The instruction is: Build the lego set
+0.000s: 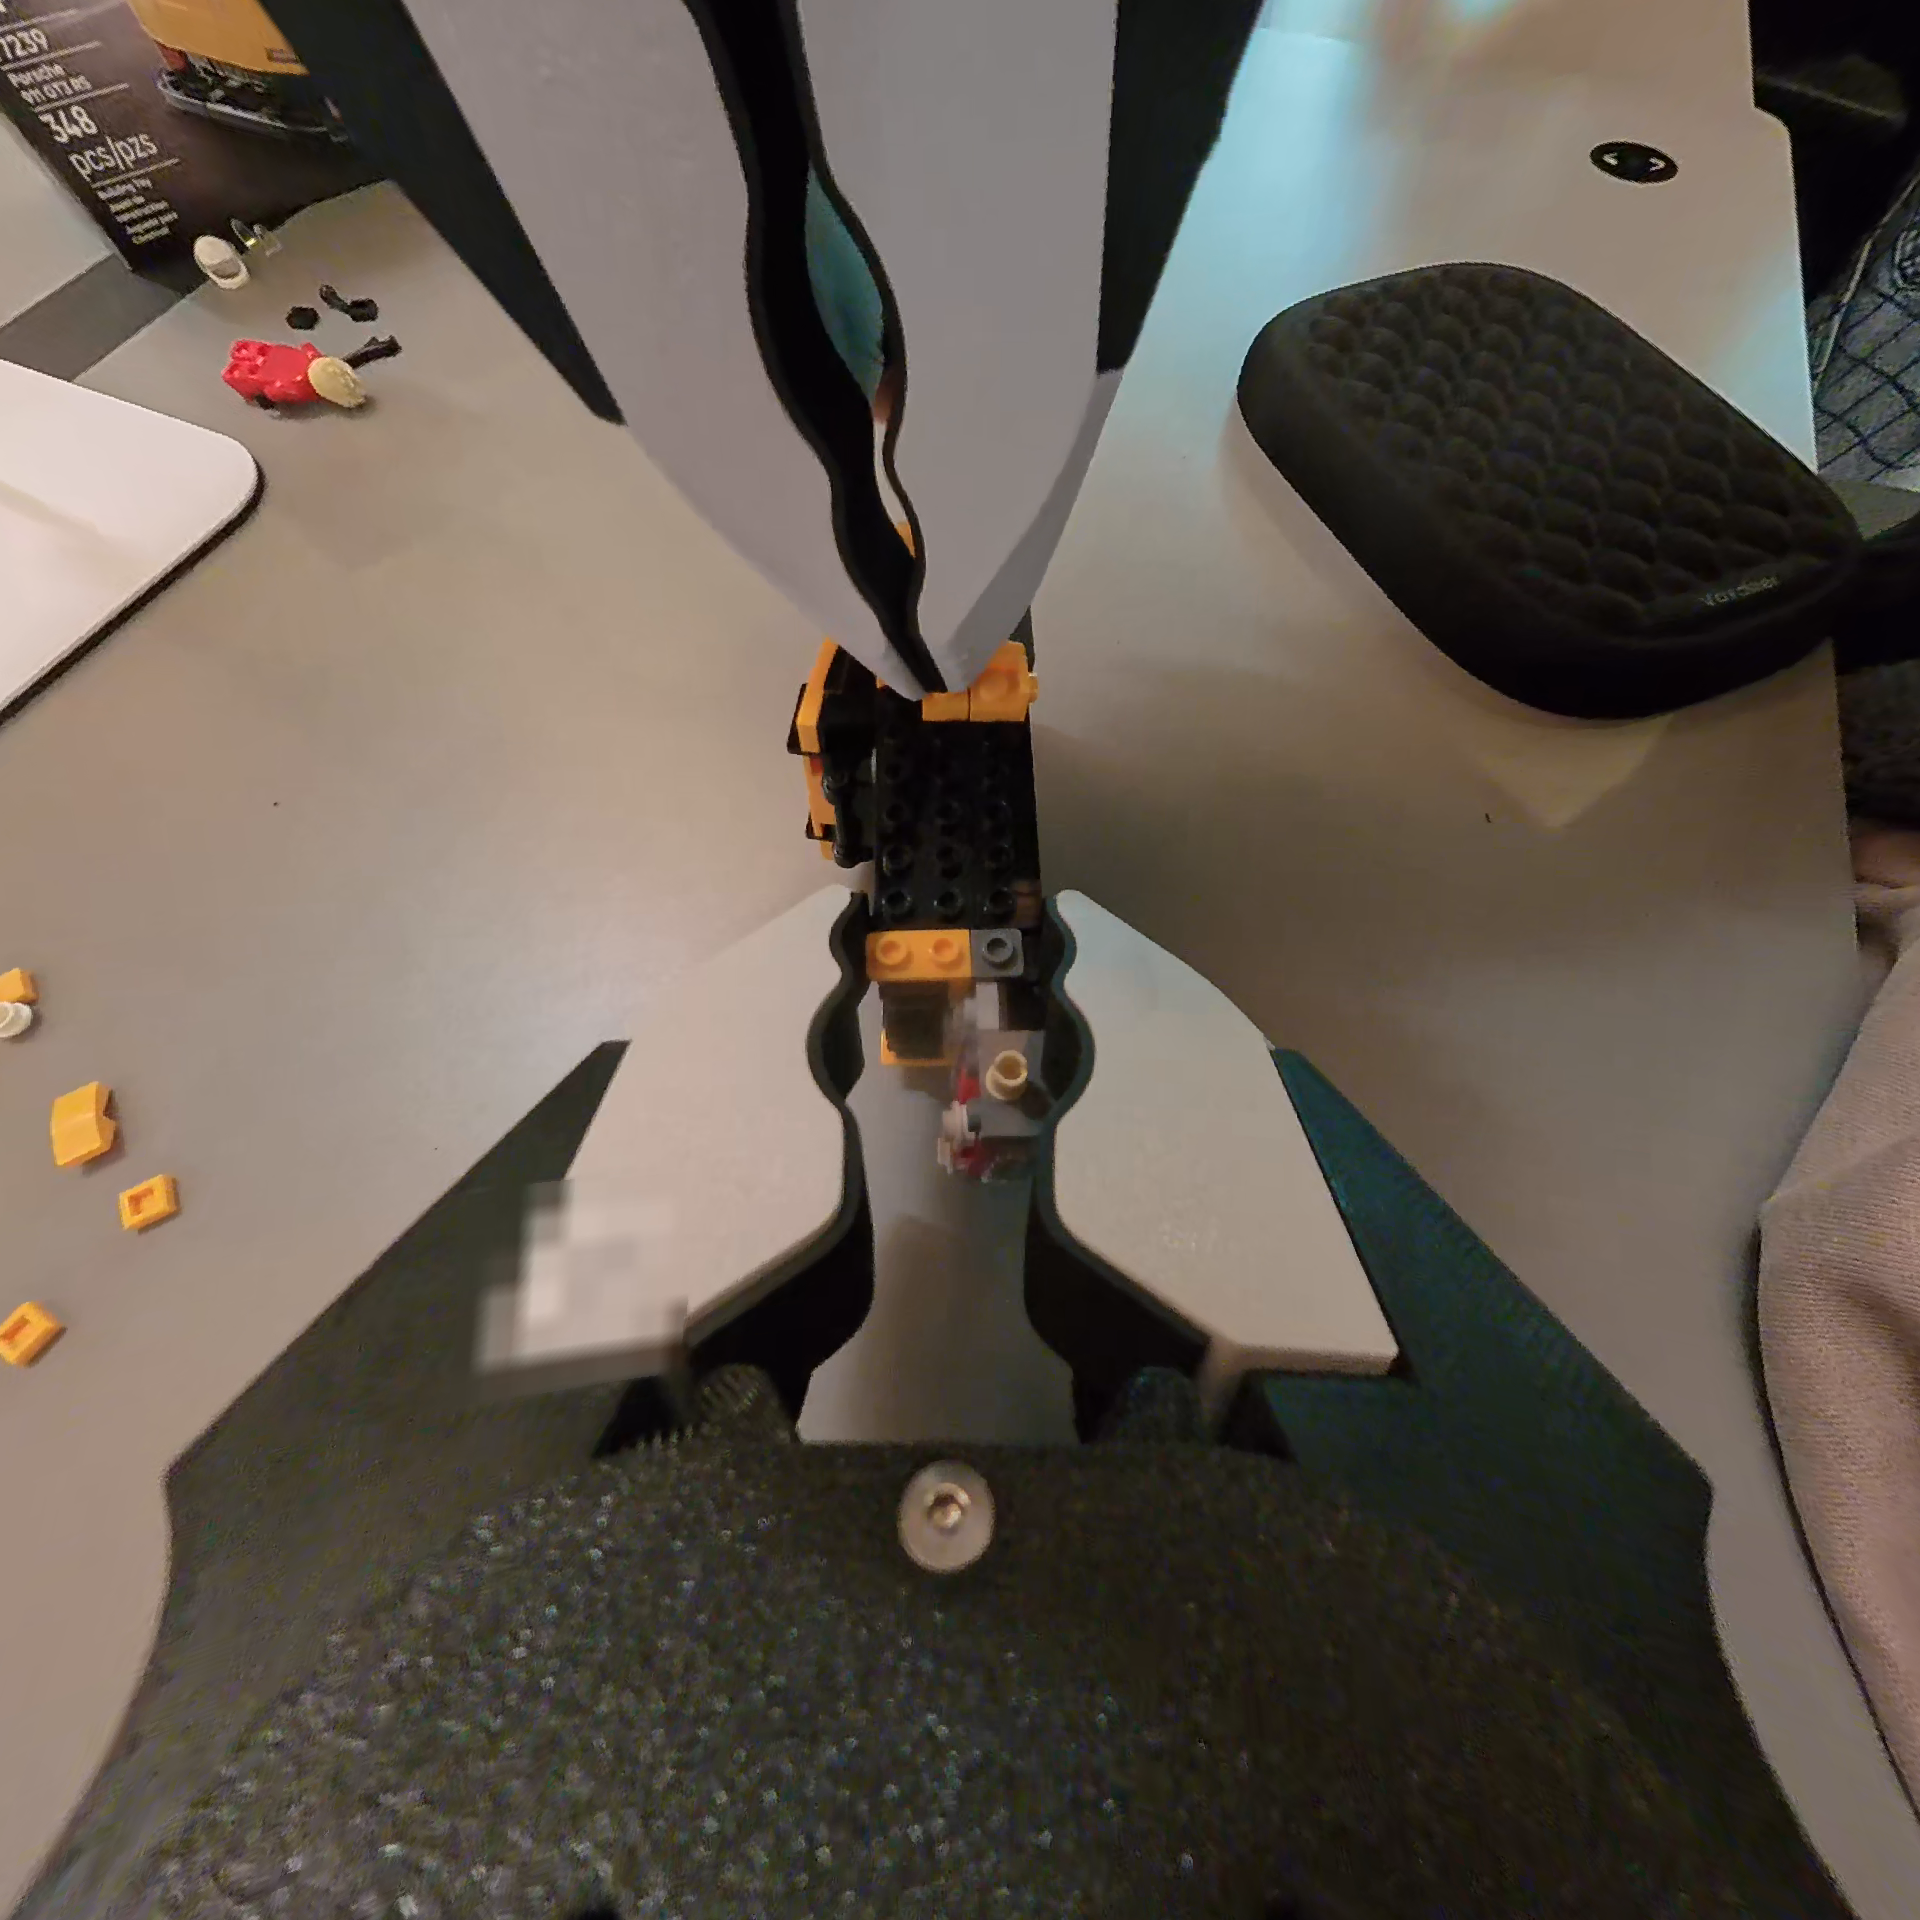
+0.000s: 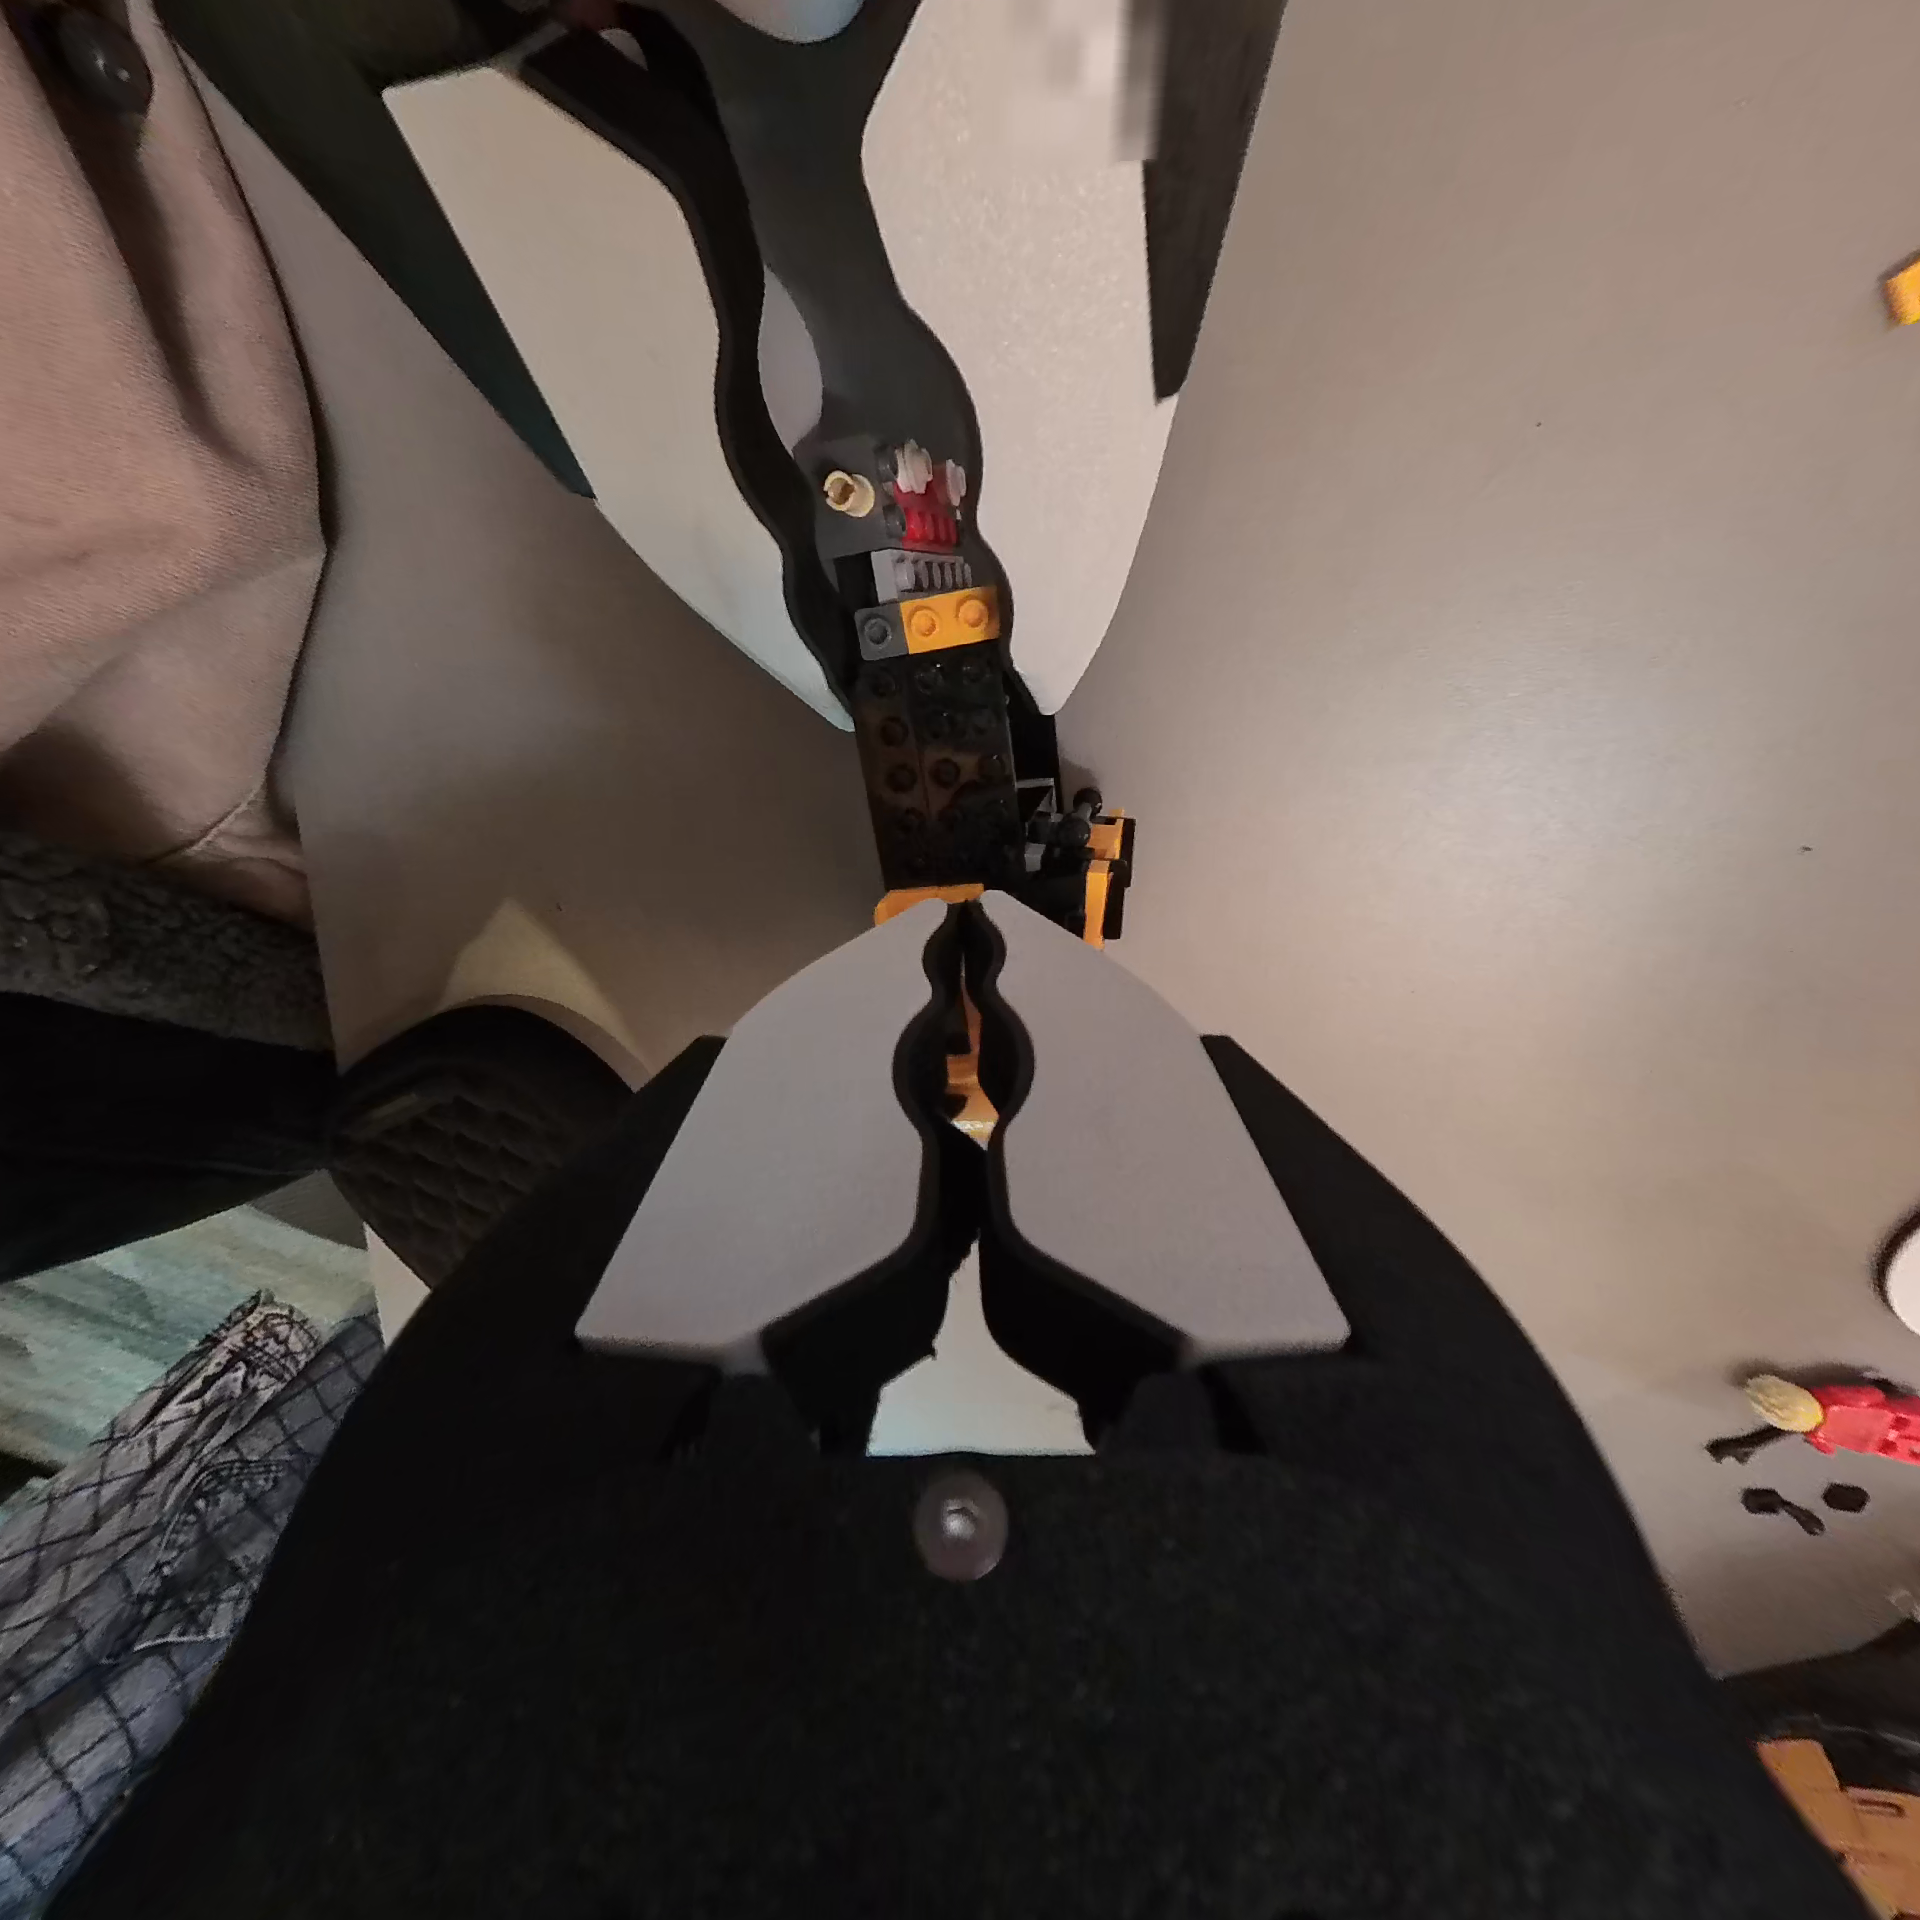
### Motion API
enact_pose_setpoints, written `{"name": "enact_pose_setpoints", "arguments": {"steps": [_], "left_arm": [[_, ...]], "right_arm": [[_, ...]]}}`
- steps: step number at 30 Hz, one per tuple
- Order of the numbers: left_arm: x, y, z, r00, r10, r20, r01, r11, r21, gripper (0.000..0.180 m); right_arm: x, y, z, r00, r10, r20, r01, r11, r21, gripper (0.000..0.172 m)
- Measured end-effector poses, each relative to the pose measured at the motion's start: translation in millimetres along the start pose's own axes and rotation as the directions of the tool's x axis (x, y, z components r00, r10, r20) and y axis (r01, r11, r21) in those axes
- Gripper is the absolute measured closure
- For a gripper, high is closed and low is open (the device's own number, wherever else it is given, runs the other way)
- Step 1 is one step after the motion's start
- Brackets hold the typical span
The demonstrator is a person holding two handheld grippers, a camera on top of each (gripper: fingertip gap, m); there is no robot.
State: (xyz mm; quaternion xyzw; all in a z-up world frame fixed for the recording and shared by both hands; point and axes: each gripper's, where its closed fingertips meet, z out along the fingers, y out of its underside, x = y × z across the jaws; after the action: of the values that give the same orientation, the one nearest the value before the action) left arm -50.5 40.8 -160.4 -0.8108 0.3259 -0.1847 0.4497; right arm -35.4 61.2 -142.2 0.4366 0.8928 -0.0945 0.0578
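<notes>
left hand-held gripper [image 1: 951, 935]: jaws part-open, clamping near end of black-and-orange brick model [image 1: 951, 821] | model: studded, held over grey bench [image 1: 416, 727] | right hand-held gripper [image 2: 961, 914]: jaws closed, tips on model's orange far end

Black-and-orange brick model [image 1: 951, 831] between jaws

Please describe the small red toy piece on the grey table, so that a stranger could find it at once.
Start at the dark printed box in the table's far left corner. Just in front of it, beyond a white tray, lies the red brick piece. It alone is red, with a cream round part attached; the loose pieces nearby are black or orange.
</notes>
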Motion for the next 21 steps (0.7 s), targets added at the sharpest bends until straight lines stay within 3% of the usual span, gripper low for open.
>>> {"name": "enact_pose_setpoints", "arguments": {"steps": [6,9,21], "left_arm": [[-0.3,-0.2,0.0,1.0,0.005,-0.002,-0.005,1.0,0.002,0.15],[-0.5,-0.2,0.1,1.0,-0.002,-0.003,0.002,1.0,0.003,0.15],[-0.8,0.0,-0.1,1.0,-0.006,0.001,0.006,1.0,0.0,0.15]], "right_arm": [[1.9,0.2,-1.4,0.99,-0.052,-0.13,0.057,0.998,0.032,0.17],[-9.2,-3.2,-3.1,0.992,-0.082,-0.1,0.089,0.994,0.066,0.155],[-2.7,1.4,3.1,0.974,-0.117,-0.193,0.11,0.993,-0.045,0.152]]}}
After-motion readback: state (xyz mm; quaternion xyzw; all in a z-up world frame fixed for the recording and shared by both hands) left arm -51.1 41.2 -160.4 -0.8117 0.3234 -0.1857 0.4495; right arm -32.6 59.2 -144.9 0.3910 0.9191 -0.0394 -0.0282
